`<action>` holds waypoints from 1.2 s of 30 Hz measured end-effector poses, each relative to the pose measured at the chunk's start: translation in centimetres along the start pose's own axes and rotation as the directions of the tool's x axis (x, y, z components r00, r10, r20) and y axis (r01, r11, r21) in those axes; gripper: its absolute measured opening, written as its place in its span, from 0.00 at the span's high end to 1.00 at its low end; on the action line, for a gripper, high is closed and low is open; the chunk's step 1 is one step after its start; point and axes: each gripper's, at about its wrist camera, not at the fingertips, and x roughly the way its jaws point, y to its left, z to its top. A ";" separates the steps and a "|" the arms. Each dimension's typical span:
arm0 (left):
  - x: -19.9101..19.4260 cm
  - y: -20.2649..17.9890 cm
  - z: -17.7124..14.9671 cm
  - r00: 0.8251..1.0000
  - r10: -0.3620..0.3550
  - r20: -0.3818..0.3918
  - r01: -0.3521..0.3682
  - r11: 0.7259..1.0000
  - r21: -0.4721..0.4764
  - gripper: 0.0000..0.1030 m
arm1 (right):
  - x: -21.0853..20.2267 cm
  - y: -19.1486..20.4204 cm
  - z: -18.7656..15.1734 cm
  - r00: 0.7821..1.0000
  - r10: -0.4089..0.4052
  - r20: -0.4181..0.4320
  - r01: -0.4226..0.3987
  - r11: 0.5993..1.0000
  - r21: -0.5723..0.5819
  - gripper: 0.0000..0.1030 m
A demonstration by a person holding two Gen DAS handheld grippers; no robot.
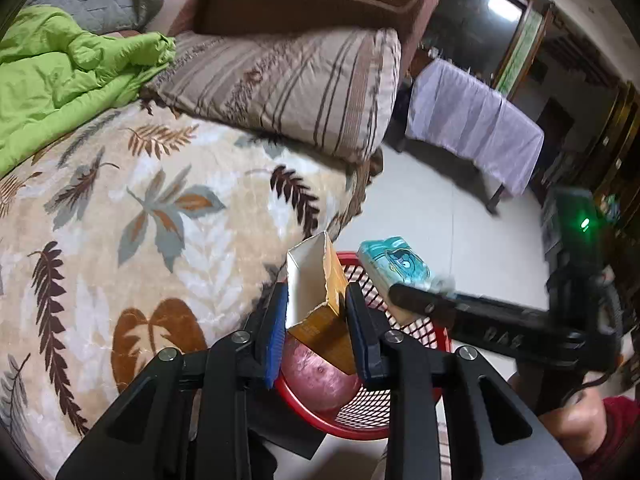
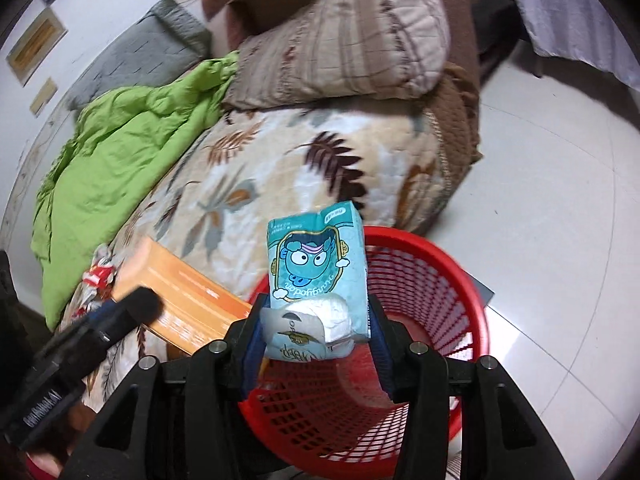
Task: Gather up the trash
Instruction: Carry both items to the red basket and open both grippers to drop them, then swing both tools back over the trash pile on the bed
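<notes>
My left gripper [image 1: 316, 304] is shut on an opened orange cardboard box [image 1: 320, 292] and holds it over the red mesh basket [image 1: 376, 408]. My right gripper [image 2: 316, 320] is shut on a teal tissue pack [image 2: 318, 264] with a cartoon face and holds it above the same red basket [image 2: 432, 320]. In the left wrist view the tissue pack [image 1: 394, 264] and the right gripper [image 1: 412, 300] sit just right of the box. In the right wrist view the orange box [image 2: 184, 300] and the left gripper [image 2: 136, 308] are at the left.
The basket stands on the white tiled floor [image 2: 560, 200] against a bed with a leaf-print blanket [image 1: 140, 220]. A green quilt [image 1: 60, 80] and striped pillow [image 1: 288, 88] lie on the bed. A red-and-white wrapper [image 2: 98, 276] lies on the blanket. A cloth-covered table [image 1: 472, 120] stands beyond.
</notes>
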 end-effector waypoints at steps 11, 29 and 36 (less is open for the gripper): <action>-1.8 1.6 0.0 0.999 0.018 0.044 -0.016 0.999 -0.045 0.55 | 0.1 -0.2 -0.6 1.000 -0.012 0.002 0.012 1.000 -0.012 0.47; -13.8 10.5 -1.5 0.950 0.222 0.221 -0.176 0.962 -0.210 0.53 | 0.6 12.1 -1.2 1.000 -0.015 0.016 0.019 0.947 -0.320 0.21; -21.3 17.3 -4.6 0.883 0.394 0.253 -0.289 0.884 -0.369 0.52 | -0.3 23.6 -4.2 0.997 0.053 0.056 -0.009 0.800 -0.600 0.13</action>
